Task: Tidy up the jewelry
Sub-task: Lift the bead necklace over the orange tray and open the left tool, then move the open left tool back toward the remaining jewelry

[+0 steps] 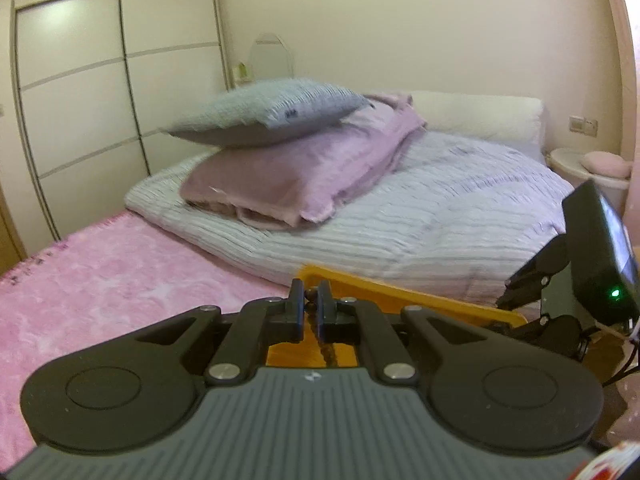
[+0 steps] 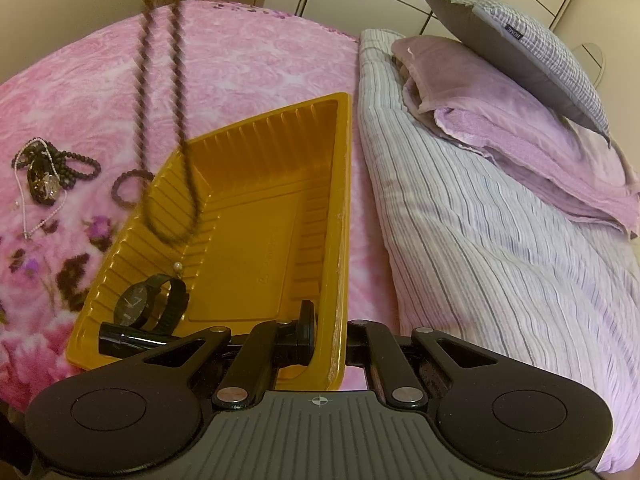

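Bed: we see one pink floral blanket (image 2: pixel 248 64), two stacked pillows.
Tray: one orange tray (image 2: pixel 256 216); inside we count one black watch (image 2: pixel 150 306), one pearl.
Left gripper (image 1: pixel 311 312): pinching one dark bead necklace (image 2: pixel 160 92) dangling over tray.
Right gripper (image 2: pixel 326 334): clamped on tray rim.
Blanket jewelry: we count one bracelet (image 2: pixel 130 188), one tangled pile (image 2: pixel 48 172).

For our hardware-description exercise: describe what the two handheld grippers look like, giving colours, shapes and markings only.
Both match. The left gripper and right gripper each have a ribbed grey body, black linkage arms with silver pivot bolts, two round black lobes with circular insets, and black fingers. Each body carries a small white mark: a crosshair on the right, unclear on the left.
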Tool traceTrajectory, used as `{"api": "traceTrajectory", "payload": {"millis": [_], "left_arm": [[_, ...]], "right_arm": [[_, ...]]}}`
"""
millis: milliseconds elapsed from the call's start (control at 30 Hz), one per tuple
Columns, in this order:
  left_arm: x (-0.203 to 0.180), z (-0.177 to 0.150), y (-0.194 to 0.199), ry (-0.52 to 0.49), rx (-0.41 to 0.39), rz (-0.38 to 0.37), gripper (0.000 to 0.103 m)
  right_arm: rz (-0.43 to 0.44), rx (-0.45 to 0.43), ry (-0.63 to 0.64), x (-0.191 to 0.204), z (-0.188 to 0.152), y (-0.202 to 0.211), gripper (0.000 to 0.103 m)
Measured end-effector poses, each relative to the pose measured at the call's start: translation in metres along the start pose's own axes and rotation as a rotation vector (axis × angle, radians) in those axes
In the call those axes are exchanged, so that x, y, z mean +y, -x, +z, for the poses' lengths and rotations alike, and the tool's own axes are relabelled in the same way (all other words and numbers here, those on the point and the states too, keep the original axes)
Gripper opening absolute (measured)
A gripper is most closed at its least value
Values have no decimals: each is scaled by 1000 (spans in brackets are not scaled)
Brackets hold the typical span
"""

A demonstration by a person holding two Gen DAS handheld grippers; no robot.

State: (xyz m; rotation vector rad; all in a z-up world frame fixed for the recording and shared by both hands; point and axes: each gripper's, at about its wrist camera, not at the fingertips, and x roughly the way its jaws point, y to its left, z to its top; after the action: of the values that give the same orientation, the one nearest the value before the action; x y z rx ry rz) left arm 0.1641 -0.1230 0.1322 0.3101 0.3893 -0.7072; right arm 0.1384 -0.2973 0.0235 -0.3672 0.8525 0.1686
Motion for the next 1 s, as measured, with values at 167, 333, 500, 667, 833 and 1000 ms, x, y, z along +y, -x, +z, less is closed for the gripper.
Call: {"api": "traceTrajectory", "payload": {"millis": [167,333,500,667,833,1000], "left_arm": [[-6,-11,-32,20,59,-46,5],[-8,-22,-52,54,105,-80,5],[-6,-28,-61,79,131,-94,6],[-3,-31,-62,87,140,-90,6],[-1,-30,-55,98,124,-75,11],[13,-37,-36,126,110,-22,13]], "right_arm": [[2,2,-1,-1,1,-2,6],[3,3,-2,-1,0,-3,6],[3,3,-3,0,0,-3,6],[3,3,-3,0,0,-3,6],[3,3,-4,0,0,-3,6],[3,0,-7,0,-1,-2,6]]}}
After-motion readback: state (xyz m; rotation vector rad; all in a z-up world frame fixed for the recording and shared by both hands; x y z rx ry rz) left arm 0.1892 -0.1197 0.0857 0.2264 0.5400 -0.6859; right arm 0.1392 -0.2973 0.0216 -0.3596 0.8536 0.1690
